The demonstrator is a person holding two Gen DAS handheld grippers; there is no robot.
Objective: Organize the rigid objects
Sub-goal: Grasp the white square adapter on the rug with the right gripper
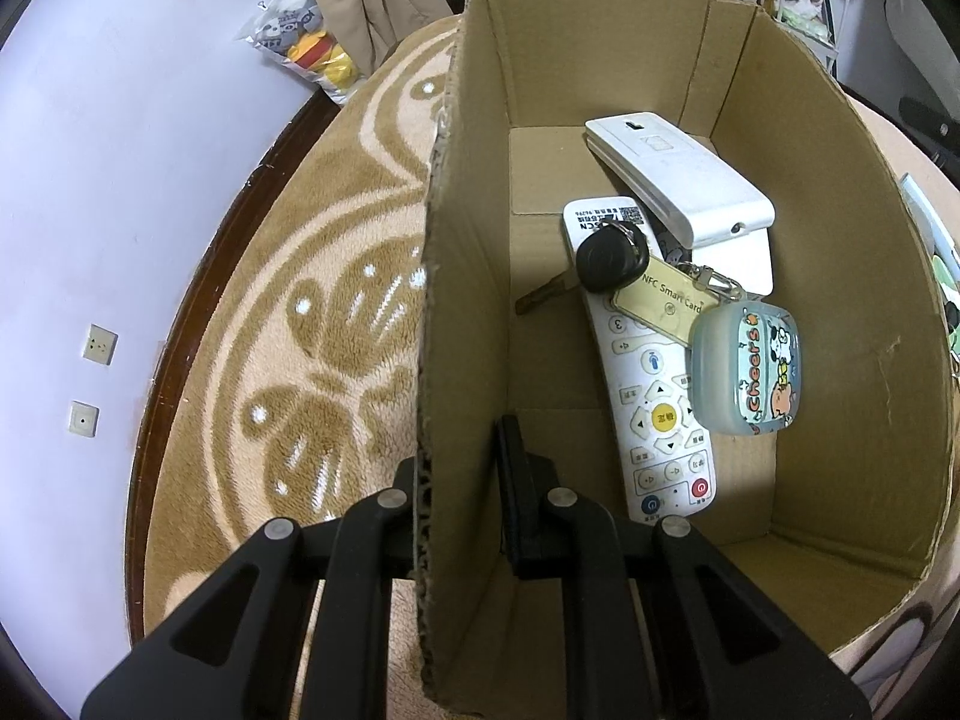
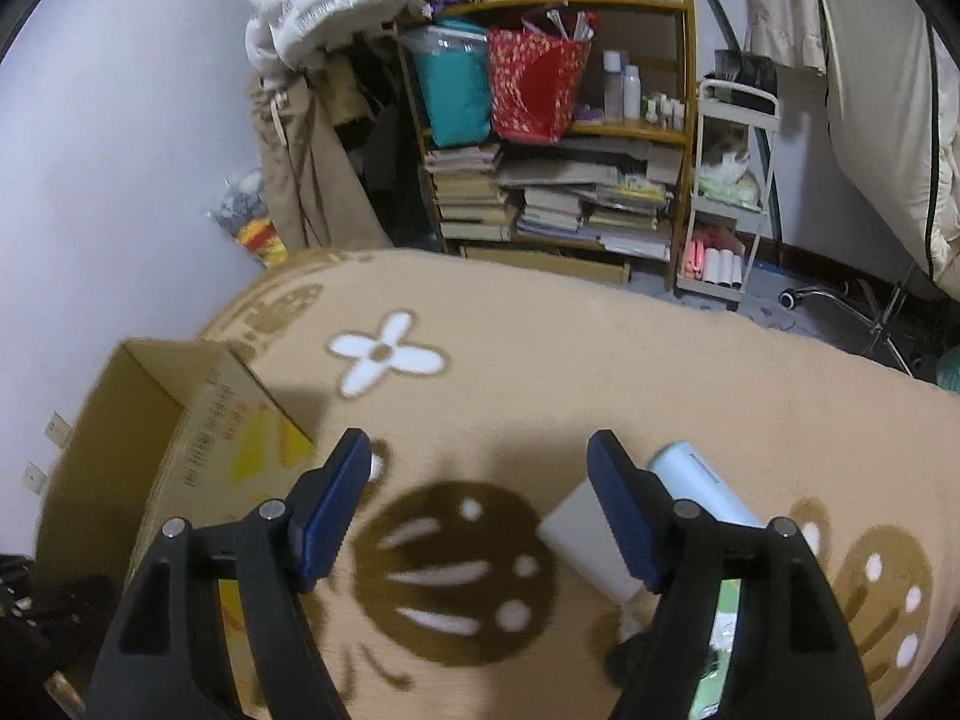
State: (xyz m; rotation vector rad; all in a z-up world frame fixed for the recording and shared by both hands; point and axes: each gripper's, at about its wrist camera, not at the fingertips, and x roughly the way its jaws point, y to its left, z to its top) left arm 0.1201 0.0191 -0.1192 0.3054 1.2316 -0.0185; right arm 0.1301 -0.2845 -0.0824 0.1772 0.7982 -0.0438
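Box already loaded: TV remote, white device, key fob, earbud case. Left gripper clamped on box wall. Right gripper spread wide, empty; power bank and white block left on blanket.

Your left wrist camera looks steeply down, close in, straight along the cardboard box wall into its interior. Your right wrist camera sits higher and farther back, facing the bookshelf across the patterned blanket; both views share that box and blanket.
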